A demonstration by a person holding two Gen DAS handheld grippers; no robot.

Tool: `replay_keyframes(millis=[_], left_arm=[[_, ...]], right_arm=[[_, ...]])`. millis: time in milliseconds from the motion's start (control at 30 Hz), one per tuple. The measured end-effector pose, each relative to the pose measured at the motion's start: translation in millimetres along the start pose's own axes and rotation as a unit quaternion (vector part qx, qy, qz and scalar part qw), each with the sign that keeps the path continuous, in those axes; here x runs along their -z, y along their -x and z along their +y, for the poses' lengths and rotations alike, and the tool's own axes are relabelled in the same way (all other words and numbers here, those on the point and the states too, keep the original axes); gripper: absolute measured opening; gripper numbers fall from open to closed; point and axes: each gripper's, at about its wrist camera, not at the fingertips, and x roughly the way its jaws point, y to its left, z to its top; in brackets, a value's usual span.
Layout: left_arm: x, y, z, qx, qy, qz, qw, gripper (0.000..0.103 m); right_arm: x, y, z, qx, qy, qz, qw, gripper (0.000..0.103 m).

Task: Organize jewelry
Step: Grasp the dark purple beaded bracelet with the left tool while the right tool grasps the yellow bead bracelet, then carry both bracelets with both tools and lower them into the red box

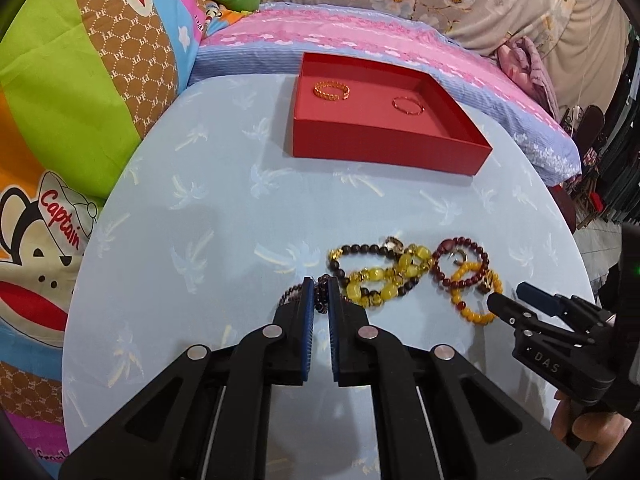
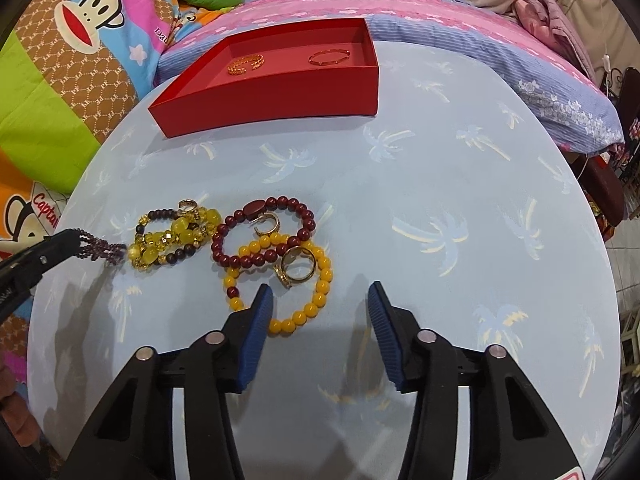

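A red tray (image 1: 384, 142) at the table's far side holds two gold bangles (image 1: 331, 90) (image 1: 408, 105); the tray also shows in the right wrist view (image 2: 280, 98). My left gripper (image 1: 319, 286) is shut on a dark purple bead bracelet (image 1: 322, 298), seen again in the right wrist view (image 2: 108, 251). Beside it lie a yellow and dark bead bracelet (image 2: 172, 238), a maroon bead bracelet (image 2: 264, 232), an orange-yellow bead bracelet (image 2: 296, 296) and gold rings (image 2: 298, 266). My right gripper (image 2: 320, 294) is open just before the orange-yellow bracelet.
The round table (image 2: 440, 200) has a light blue palm-print cloth. Behind it are a pink and blue pillow (image 1: 360, 36) and a cartoon-print cushion (image 1: 80, 80) to the left. The right gripper also shows in the left wrist view (image 1: 508, 298).
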Motion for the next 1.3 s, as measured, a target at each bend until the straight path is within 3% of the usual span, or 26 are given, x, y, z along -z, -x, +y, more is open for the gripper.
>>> replay_keyframes(millis=[167, 300, 400, 567, 967, 1300], left_arm=[[-3.0, -3.4, 1.1, 0.0, 0.006, 0.004, 1.0, 0.007], [-3.5, -4.2, 2.2, -0.002, 0.007, 0.005, 1.0, 0.007], [-4.0, -5.0, 2.4, -0.003, 0.007, 0.007, 1.0, 0.007], [-4.4, -3.8, 2.3, -0.001, 0.007, 0.009, 0.9999, 0.007], [-17.1, 17.7, -5.0, 0.017, 0.001, -0.012, 0.9998, 0.007], [-47.0, 20.0, -16.8, 0.025, -0.022, -0.027, 0.9991, 0.007]], right_arm=[[-0.6, -6.4, 5.2, 0.02, 0.019, -0.003, 1.0, 0.037], [-0.4, -5.6, 4.3, 0.02, 0.025, -0.004, 0.999, 0.013], [-0.9, -5.1, 0.1, 0.016, 0.021, 0.0, 1.0, 0.007], [-2.0, 2.8, -7.1, 0.003, 0.004, -0.004, 1.0, 0.007], [-29.1, 57.0, -9.8, -0.033, -0.01, -0.069, 0.997, 0.007], [-61.2, 71.1, -6.3, -0.04, -0.001, -0.104, 0.994, 0.007]])
